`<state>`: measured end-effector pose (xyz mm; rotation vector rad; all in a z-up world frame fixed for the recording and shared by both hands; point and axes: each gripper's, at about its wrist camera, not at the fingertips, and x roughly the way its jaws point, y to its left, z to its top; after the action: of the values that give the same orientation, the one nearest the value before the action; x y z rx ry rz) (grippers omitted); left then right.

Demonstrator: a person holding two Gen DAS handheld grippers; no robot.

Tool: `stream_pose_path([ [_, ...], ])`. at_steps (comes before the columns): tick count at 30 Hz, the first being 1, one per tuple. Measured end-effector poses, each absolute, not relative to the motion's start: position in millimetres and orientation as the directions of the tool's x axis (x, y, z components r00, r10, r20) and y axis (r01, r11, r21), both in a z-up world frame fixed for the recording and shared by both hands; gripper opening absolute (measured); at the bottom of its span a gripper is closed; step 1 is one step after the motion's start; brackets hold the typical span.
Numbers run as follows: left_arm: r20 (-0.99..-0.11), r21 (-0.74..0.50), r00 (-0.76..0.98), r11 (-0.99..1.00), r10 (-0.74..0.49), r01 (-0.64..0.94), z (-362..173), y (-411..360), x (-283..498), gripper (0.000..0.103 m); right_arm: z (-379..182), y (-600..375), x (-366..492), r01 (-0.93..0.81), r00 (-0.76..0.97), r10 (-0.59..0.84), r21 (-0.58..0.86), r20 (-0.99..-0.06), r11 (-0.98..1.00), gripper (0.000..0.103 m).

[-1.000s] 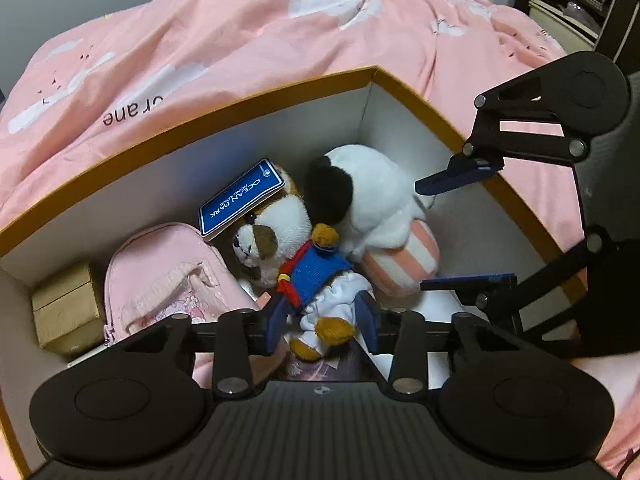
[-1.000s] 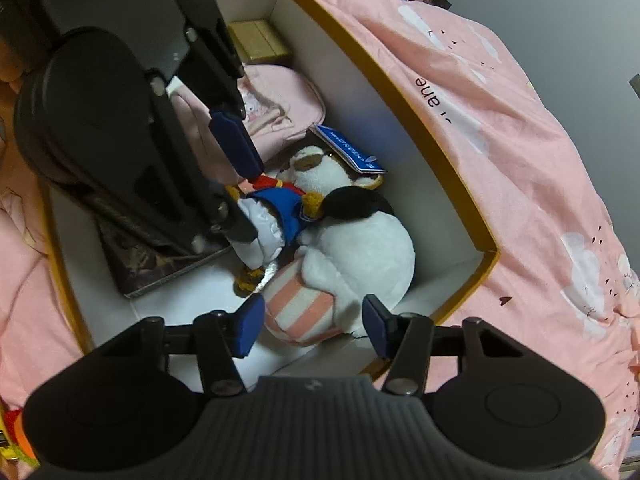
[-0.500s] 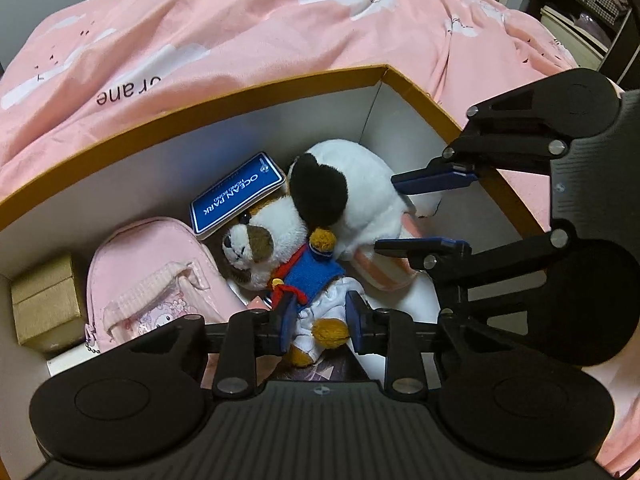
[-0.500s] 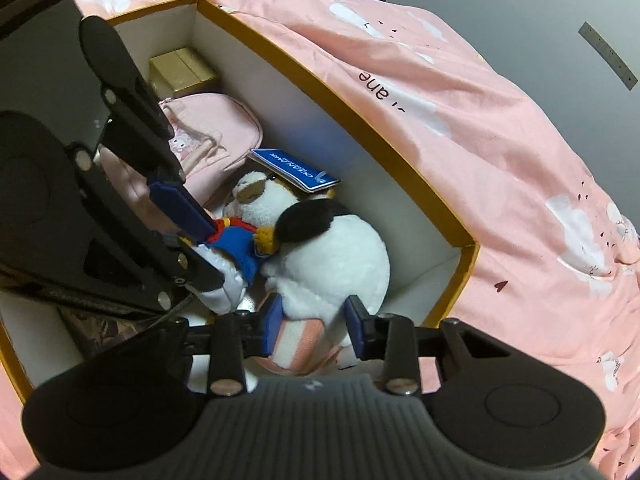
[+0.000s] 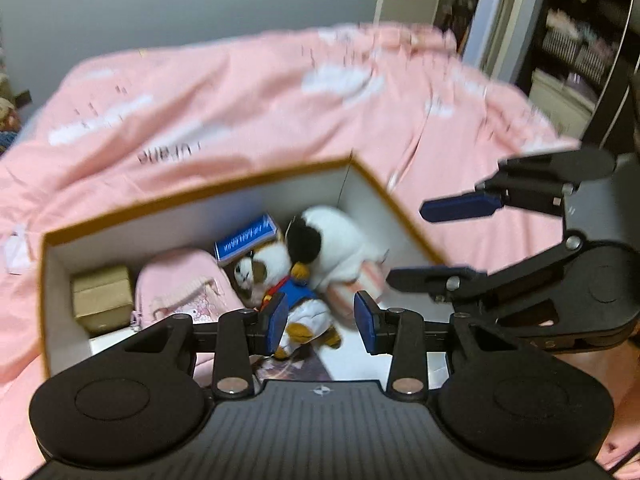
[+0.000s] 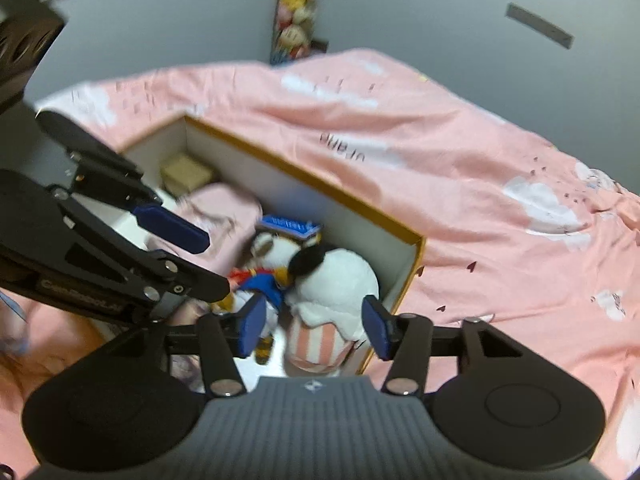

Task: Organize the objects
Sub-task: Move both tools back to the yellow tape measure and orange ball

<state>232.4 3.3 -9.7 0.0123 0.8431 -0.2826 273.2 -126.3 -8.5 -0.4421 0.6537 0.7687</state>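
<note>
The stuffed toys (image 5: 304,264) lie in the white, orange-rimmed box (image 5: 192,196), toward its 2 o'clock corner, beside a pink pouch (image 5: 180,296) and small tan box (image 5: 102,298). The box sits on a bed's pink cloud-print duvet (image 6: 460,184); grey walls behind, dark shelving (image 5: 580,52) at 1 o'clock. Left gripper (image 5: 322,318) and right gripper (image 6: 314,326) both hang above with fingers apart, holding nothing.
</note>
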Motion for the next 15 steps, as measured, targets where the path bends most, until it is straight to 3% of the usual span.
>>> stream_pose_path([
  [3, -0.676, -0.144, 0.689, 0.964, -0.260, 0.223, 3, 3, 204, 0.045, 5, -141, 251, -0.709, 0.603, 0.493, -0.138, -0.627, 0.692, 0.077],
  [9, -0.644, -0.193, 0.716, 0.963, -0.268, 0.187, -7, -10, 162, 0.045, 11, -176, 209, -0.597, 0.703, 0.452, -0.111, -0.550, 0.794, 0.077],
  [15, -0.666, -0.137, 0.713, 0.976, -0.218, 0.170, -29, -18, 130, 0.048, -11, -205, 180, -0.521, 0.669, 0.432, 0.033, -0.605, 0.853, 0.078],
])
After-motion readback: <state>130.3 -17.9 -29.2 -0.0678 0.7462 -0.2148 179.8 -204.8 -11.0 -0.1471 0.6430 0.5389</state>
